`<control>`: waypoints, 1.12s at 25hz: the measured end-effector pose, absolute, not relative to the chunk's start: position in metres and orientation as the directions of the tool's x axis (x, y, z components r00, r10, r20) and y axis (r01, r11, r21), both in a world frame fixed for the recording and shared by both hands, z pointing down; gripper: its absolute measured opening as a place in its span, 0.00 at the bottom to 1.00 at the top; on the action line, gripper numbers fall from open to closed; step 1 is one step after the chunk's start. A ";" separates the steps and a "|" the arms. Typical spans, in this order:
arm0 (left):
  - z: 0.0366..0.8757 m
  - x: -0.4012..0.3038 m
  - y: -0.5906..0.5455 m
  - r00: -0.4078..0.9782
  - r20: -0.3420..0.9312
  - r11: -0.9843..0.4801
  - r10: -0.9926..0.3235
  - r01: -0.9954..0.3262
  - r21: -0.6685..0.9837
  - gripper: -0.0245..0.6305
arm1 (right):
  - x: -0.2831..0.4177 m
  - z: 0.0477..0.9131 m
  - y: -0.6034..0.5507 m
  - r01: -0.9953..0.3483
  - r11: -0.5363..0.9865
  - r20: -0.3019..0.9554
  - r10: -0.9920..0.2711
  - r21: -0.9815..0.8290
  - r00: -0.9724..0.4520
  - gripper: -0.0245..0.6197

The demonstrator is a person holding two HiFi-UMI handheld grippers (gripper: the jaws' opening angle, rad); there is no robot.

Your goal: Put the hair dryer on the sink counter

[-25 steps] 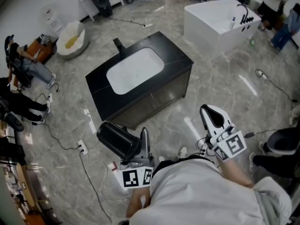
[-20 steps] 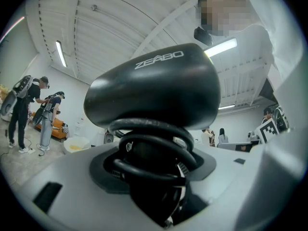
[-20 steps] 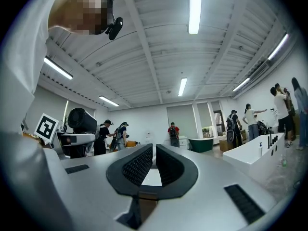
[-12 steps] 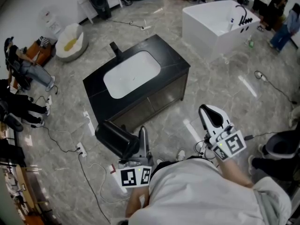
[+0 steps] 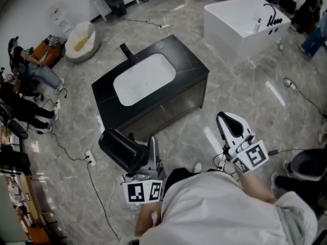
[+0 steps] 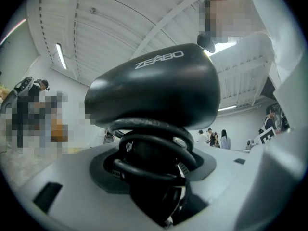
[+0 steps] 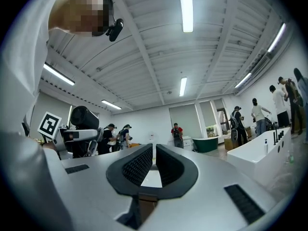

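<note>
Well short of the sink desk's (image 5: 190, 64) near edge, the left gripper (image 5: 147, 157) clamps its fingers (image 5: 154, 149) wide on the hair dryer's (image 5: 121, 149) cord-wrapped handle, barrel slanting toward that desk. The right gripper (image 5: 232, 129), no nearer, is empty, fingers almost together.

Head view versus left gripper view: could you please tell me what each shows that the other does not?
Only the head view shows the sink counter, its basin, the bathtub and the right hand-held gripper. Only the left gripper view shows the coiled cord between the jaws and the ceiling lights. Both show the hair dryer in the left hand-held gripper.
</note>
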State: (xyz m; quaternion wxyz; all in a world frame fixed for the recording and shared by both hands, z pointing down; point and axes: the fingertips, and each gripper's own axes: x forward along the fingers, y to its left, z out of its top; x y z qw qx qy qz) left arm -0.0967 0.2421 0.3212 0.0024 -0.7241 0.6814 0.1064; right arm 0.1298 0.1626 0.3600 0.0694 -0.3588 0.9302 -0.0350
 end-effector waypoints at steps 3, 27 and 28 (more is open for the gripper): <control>0.319 -0.087 0.242 0.055 -0.158 -0.077 -0.986 -0.987 0.138 0.47 | 0.132 0.365 0.160 -0.648 0.752 -0.088 -0.659 -0.124 -0.747 0.11; 0.322 -0.086 0.198 0.111 -0.175 -0.137 -0.978 -0.979 0.147 0.47 | 0.135 0.381 0.129 -0.681 0.721 -0.054 -0.691 -0.129 -0.721 0.11; 0.323 -0.089 0.194 0.111 -0.171 -0.136 -0.979 -0.980 0.145 0.47 | 0.134 0.382 0.125 -0.684 0.718 -0.050 -0.694 -0.131 -0.719 0.11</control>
